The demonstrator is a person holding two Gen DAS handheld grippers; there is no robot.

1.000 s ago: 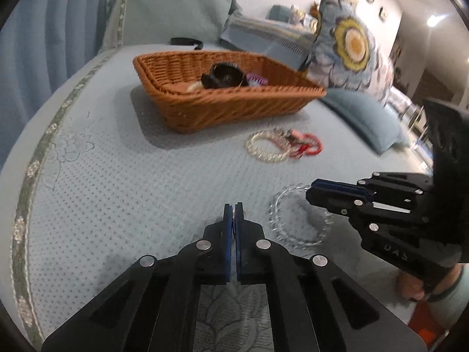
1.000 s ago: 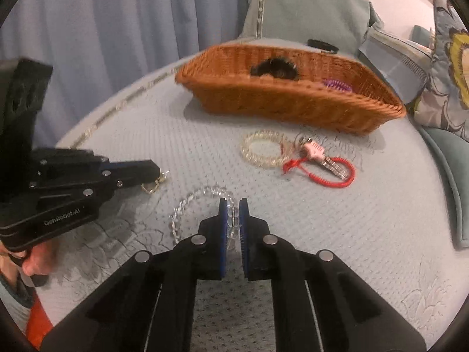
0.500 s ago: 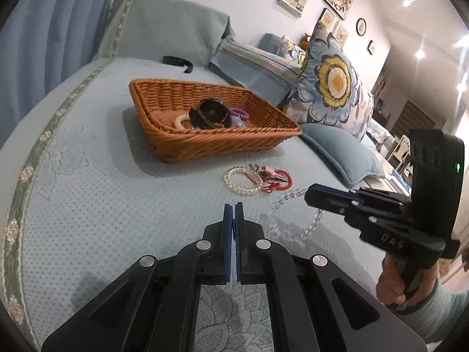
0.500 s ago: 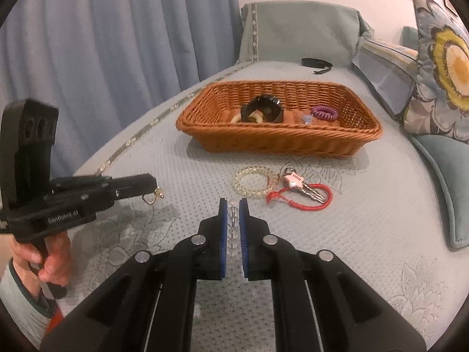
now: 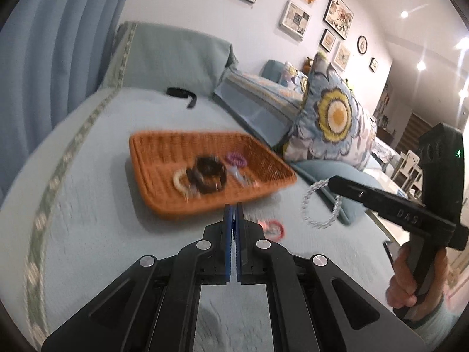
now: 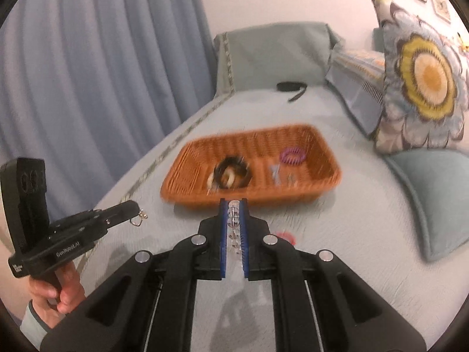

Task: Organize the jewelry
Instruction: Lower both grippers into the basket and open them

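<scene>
An orange wicker basket (image 5: pixel 146 176) (image 6: pixel 325 187) sits on the bed. It holds a dark ring (image 5: pixel 209 171), a cream bracelet (image 5: pixel 180 179) and a purple coil (image 6: pixel 291 156). My right gripper (image 6: pixel 233 205) is shut on a clear bead bracelet (image 6: pixel 233 214), which hangs from its tip in the left wrist view (image 5: pixel 318 205), raised beside the basket. My left gripper (image 5: pixel 233 209) is shut on a small gold clasp piece (image 6: pixel 139 218), held above the bed left of the basket. A red coil keychain (image 5: pixel 274 228) lies on the bed.
A flowered pillow (image 5: pixel 331 120) and a teal cushion (image 6: pixel 439 199) lie to the right of the basket. A black strap (image 5: pixel 181 93) lies near the headboard cover. Blue curtains (image 6: pixel 88 73) hang on the left.
Both grippers have risen well above the bed and moved toward the basket. The clear bead bracelet has left the bed and now hangs from my right gripper.
</scene>
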